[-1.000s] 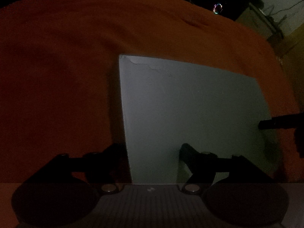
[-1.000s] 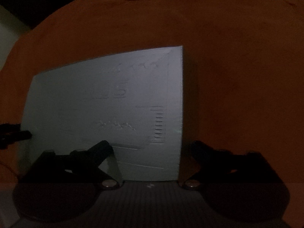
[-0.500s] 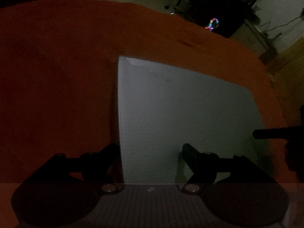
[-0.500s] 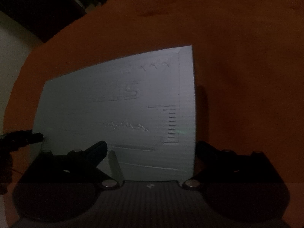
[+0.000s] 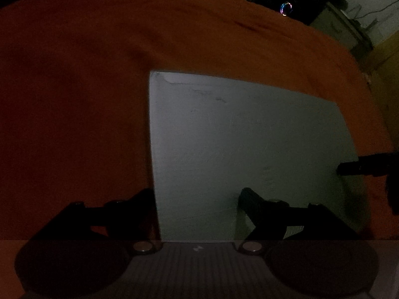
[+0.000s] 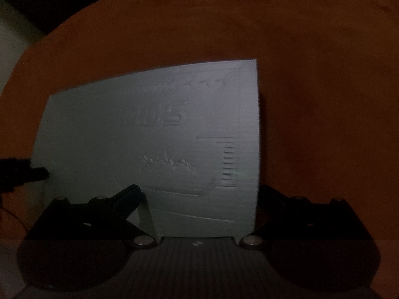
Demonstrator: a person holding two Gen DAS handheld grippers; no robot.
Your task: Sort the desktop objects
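Observation:
A flat grey box [image 5: 249, 149] with embossed marks on its top [image 6: 154, 134] lies on the orange cloth [image 5: 74, 99]. My left gripper [image 5: 196, 191] straddles the box's left edge: one finger is outside against the edge, the other over the top face. Its jaws are opening, with only the box's left strip between them. My right gripper [image 6: 199, 188] straddles the right edge the same way, jaws wide. Each view shows the other gripper's dark fingertip [image 5: 349, 169] [image 6: 37, 174] at the far side of the box.
The orange cloth [image 6: 324, 99] spreads around the box on all sides. Beyond its far edge lie a dim floor, dark furniture and a small glowing ring light [image 5: 286, 8]. The scene is very dark.
Both grippers and the box have shifted together over the cloth; the background has slid. The box's side edges now sit closer to the outer fingers of both grippers.

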